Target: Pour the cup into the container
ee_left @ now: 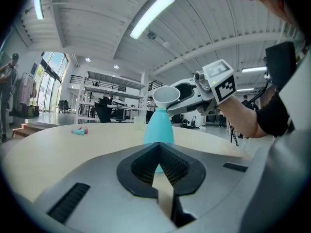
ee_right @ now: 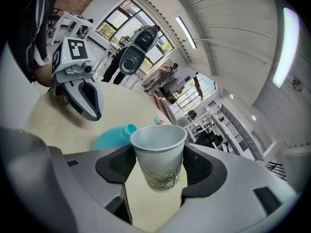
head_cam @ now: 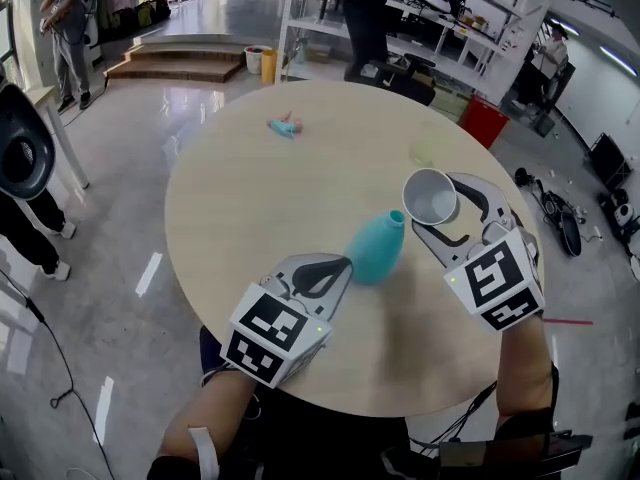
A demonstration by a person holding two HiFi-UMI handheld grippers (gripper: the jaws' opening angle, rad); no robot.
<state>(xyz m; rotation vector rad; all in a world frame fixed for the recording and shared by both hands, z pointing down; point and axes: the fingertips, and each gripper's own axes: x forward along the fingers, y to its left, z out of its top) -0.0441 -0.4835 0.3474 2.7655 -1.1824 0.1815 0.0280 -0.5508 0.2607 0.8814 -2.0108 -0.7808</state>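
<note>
Far left: person standing by steps, well off round table. Small teal-and-pink thing lying on far side of tabletop, not blocking anything. Left gripper low over near edge, jaws pressed together, nothing in them, tips right at base of teal container. Container upright mid-table. Right gripper pinching paper cup, tipped, rim just beside container's mouth. Red bin on floor past table, far right.
</note>
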